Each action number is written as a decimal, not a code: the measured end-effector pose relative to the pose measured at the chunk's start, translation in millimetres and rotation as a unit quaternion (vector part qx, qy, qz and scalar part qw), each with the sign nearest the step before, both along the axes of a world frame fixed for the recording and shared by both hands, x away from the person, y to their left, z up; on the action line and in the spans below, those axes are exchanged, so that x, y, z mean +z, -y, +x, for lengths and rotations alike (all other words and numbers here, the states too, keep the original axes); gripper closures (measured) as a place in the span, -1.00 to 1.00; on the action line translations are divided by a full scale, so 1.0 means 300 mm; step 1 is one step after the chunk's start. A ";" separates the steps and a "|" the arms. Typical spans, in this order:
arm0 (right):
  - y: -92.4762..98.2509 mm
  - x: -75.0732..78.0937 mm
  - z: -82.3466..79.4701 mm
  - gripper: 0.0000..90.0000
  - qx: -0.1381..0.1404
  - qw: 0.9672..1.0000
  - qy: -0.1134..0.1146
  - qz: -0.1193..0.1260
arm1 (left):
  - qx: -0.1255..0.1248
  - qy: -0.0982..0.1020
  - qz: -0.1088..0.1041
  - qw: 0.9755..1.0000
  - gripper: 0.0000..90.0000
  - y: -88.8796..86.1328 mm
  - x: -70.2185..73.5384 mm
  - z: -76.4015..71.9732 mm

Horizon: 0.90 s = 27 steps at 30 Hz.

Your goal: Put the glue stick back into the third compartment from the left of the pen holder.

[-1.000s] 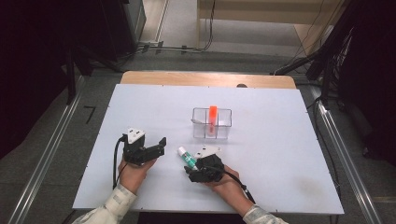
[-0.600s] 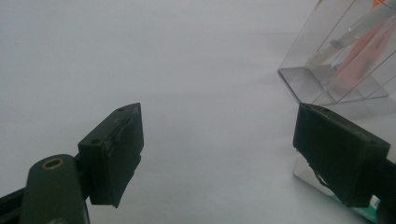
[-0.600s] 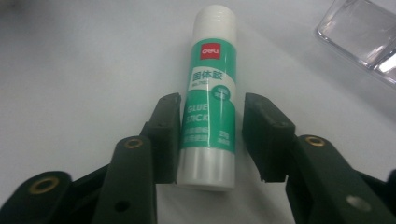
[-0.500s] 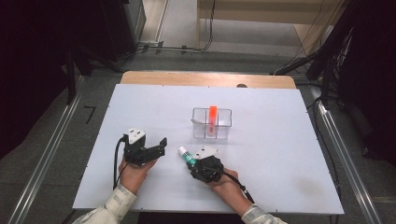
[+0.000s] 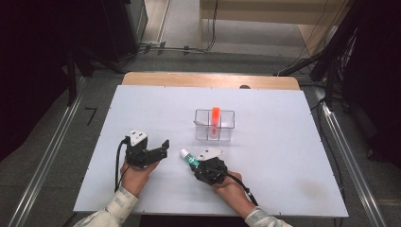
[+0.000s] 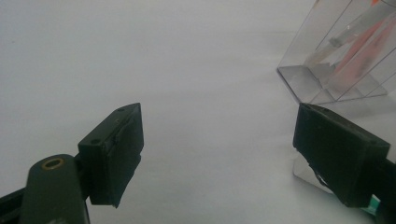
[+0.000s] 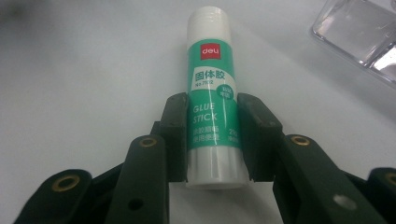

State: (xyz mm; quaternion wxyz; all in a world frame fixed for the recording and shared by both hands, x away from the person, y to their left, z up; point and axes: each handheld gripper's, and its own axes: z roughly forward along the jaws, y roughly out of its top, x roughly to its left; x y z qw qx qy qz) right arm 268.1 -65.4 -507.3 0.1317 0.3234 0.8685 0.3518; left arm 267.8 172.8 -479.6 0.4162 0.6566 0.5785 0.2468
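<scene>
I have the right gripper [image 7: 212,135], jaws just closing, clamped across the glue stick [image 7: 212,93] lying on the table [image 5: 283,156], long axis pointing away, clear box [image 5: 215,125] beyond; left gripper [image 6: 219,154] open, idle.

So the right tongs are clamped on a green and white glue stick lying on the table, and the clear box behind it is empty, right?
Not quite: the clear box is not empty. The high view shows an orange marker standing in it. The rest holds: in the right gripper view the right tongs have just closed on the green and white glue stick lying on the table.
</scene>
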 end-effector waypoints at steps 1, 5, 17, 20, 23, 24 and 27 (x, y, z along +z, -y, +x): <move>0.003 0.004 0.000 0.42 0.000 1.000 0.000 0.002 | 0.000 0.000 0.000 1.000 -0.64 0.000 0.000 0.000; 0.025 0.029 0.003 0.42 -0.003 1.000 0.008 0.016 | -0.001 0.001 -0.001 1.000 -0.64 0.002 0.001 -0.002; 0.081 0.110 0.000 0.42 -0.017 0.998 0.022 0.053 | -0.009 0.015 0.007 1.000 -0.04 0.016 0.001 -0.016; 0.088 0.121 0.001 0.42 -0.017 0.998 0.026 0.056 | -0.011 0.013 0.012 1.000 0.19 0.019 -0.002 -0.018; 0.092 0.129 -0.001 0.42 -0.016 0.998 0.027 0.061 | -0.010 0.013 0.017 1.000 0.43 0.022 -0.002 -0.021; 0.093 0.131 -0.002 0.42 -0.015 0.998 0.029 0.062 | -0.010 0.013 0.016 1.000 0.52 0.024 -0.002 -0.021; 0.093 0.139 -0.007 0.42 -0.015 0.997 0.032 0.068 | -0.016 0.010 0.018 1.000 0.77 0.032 -0.004 -0.021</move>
